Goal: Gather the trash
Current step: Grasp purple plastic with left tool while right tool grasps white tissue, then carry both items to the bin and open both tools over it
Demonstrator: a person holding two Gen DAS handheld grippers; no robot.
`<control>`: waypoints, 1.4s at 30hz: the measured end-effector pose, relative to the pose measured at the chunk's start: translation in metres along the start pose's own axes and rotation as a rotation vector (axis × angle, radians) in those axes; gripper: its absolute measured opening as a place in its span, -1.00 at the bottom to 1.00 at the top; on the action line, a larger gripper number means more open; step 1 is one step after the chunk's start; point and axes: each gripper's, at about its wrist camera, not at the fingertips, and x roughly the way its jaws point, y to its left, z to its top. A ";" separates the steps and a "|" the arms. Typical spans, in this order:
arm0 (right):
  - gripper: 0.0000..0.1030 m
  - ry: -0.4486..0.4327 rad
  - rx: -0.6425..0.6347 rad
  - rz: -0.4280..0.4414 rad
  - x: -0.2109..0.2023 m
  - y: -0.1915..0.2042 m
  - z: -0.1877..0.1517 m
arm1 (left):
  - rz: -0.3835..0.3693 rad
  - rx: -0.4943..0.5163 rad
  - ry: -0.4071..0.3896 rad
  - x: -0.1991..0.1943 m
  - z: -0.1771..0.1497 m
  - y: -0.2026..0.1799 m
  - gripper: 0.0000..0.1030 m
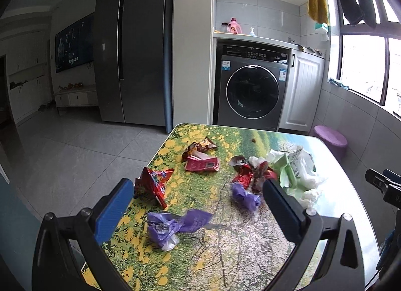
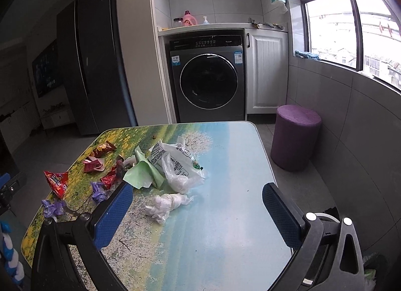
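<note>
Trash lies scattered on a table with a printed landscape top (image 1: 225,253) (image 2: 225,190). My left gripper (image 1: 198,198) is open and empty above the near part of the table. A crumpled purple wrapper (image 1: 170,225) lies between its fingers, a red snack bag (image 1: 153,185) by the left finger, a second purple wrapper (image 1: 244,197) near the right finger. Farther off lie a pink-red packet (image 1: 201,164), a brown wrapper (image 1: 201,145) and a pile of red, green and white wrappers (image 1: 285,170). My right gripper (image 2: 198,198) is open and empty. A white crumpled bag (image 2: 165,204) lies just ahead, a printed plastic bag (image 2: 175,165) and green paper (image 2: 142,173) behind it.
A washing machine (image 1: 252,85) and a tall dark fridge (image 1: 135,47) stand beyond the table. A purple stool (image 2: 295,136) stands right of the table by the tiled wall. A bin with a dark liner (image 2: 371,266) shows low at the right.
</note>
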 end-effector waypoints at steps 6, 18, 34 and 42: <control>1.00 0.155 0.002 0.079 0.070 0.022 -0.008 | 0.022 -0.042 0.147 0.038 -0.036 0.052 1.00; 0.52 0.346 -0.010 0.075 0.151 0.037 -0.020 | -0.069 -0.094 0.336 0.101 -0.059 0.060 0.23; -0.52 0.217 0.062 0.187 0.075 -0.006 -0.011 | -0.230 0.047 0.261 0.061 -0.016 -0.018 -0.39; -0.52 0.067 0.217 0.047 0.008 -0.117 0.001 | -0.511 0.207 0.235 0.055 0.043 -0.175 -0.39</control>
